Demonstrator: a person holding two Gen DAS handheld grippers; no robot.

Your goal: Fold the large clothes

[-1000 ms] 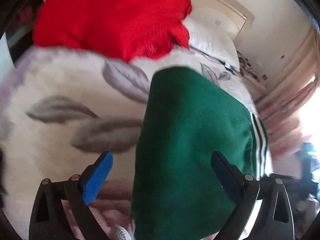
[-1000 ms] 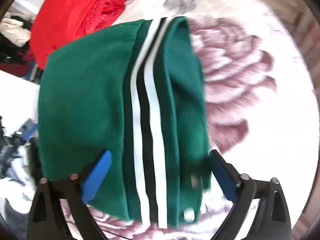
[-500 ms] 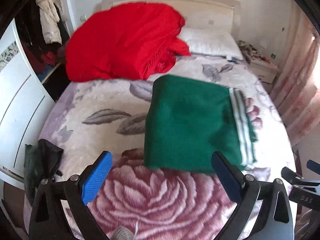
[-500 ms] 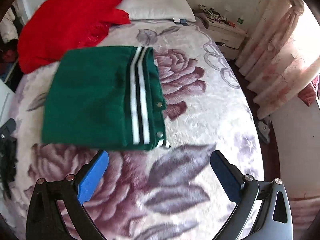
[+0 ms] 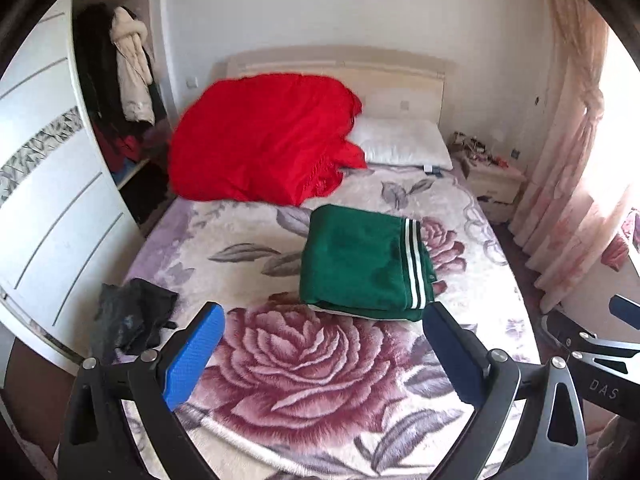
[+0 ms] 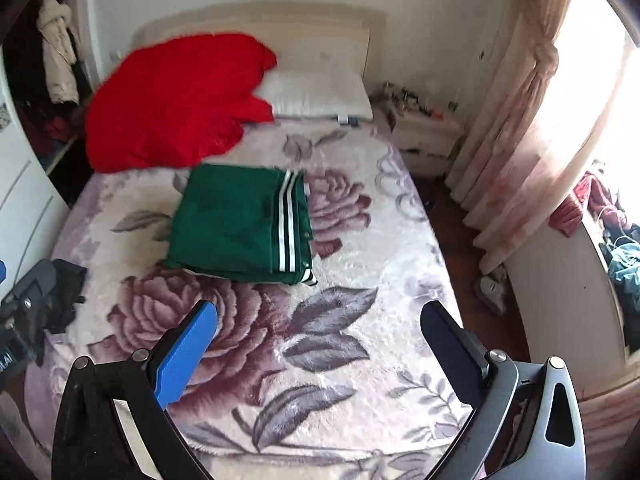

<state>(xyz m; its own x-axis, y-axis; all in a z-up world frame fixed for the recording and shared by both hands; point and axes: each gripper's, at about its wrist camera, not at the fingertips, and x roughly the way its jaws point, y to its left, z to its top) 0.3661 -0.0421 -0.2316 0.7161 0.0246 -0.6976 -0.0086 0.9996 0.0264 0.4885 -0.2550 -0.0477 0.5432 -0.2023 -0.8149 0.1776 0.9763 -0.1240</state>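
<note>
With the green jacket (image 5: 362,270) lying as a neat folded rectangle mid-bed, apart from both tools, this fold looks finished. Left gripper (image 5: 320,354) hangs spread and empty; right gripper (image 6: 318,350) likewise. Next, I'd judge, comes reaching for another garment, perhaps that dark bundle (image 5: 134,318) at the bed's edge. Only the right view shows clothes heaped (image 6: 618,248) by the window.

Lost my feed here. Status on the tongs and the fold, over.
Left tongs open, empty. Right tongs open, empty. Green garment folded flat on bed. Red blanket and dark cloth lie apart, nothing in the way.
</note>
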